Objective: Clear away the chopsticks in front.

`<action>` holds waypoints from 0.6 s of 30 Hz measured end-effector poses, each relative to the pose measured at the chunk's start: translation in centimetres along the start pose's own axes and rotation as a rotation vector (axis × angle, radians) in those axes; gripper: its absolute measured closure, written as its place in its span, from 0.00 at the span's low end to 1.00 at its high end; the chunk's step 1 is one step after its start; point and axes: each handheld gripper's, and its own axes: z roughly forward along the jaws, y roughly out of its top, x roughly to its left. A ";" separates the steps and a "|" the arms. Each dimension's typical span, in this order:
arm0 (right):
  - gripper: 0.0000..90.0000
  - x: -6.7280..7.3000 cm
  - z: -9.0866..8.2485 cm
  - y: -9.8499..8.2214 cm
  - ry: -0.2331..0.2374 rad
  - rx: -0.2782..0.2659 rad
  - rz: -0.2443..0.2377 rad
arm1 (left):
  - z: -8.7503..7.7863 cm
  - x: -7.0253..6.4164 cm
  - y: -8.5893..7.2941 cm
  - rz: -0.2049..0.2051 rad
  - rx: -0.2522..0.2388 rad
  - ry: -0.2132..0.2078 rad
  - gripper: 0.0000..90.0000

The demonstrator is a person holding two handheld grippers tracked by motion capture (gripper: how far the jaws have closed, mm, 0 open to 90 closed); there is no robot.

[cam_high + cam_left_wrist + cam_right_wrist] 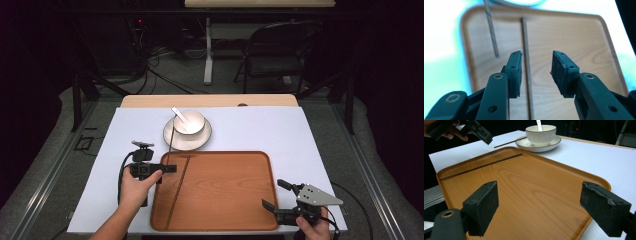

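A brown wooden tray (225, 190) (574, 37) (529, 190) lies at the table's front. One dark chopstick (179, 192) (525, 45) (481, 166) lies flat along the tray's left side. A second chopstick (172, 136) (491, 32) (509, 143) leans from the plate (187, 145) (537, 148) down to the tray's far left corner. On the plate stands a white bowl (189, 122) (540, 135) with a spoon (179, 114) in it. My left gripper (167, 168) (536, 62) (477, 130) hovers open over the flat chopstick, its pads clear of it. My right gripper (274, 194) (539, 200) stands open and empty at the tray's front right corner.
A white sheet (260, 130) covers the table, with bare wood along its far edge. Beyond the table stand a dark folding chair (277, 52) and a white desk leg (207, 50), with cables on the floor.
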 end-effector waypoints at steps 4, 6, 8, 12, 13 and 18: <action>0.17 0.0 0.0 0.0 0.000 0.001 0.001 | -0.5 0.3 0.9 0.039 -0.048 0.028 0.63; 0.17 0.0 0.0 0.0 0.000 0.002 0.001 | -0.7 0.4 1.4 0.073 -0.083 0.053 0.59; 0.17 0.0 0.0 0.0 0.000 0.002 0.001 | -0.8 0.6 1.9 0.098 -0.113 0.075 0.57; 0.17 0.0 0.0 0.0 0.001 0.003 0.001 | -0.7 1.0 2.7 0.133 -0.139 0.111 0.52; 0.17 0.0 0.0 0.0 0.001 0.004 0.002 | -0.6 1.1 2.9 0.147 -0.146 0.124 0.51; 0.17 0.0 0.0 0.0 0.001 0.004 0.002 | -0.2 1.9 3.9 0.167 -0.165 0.158 0.49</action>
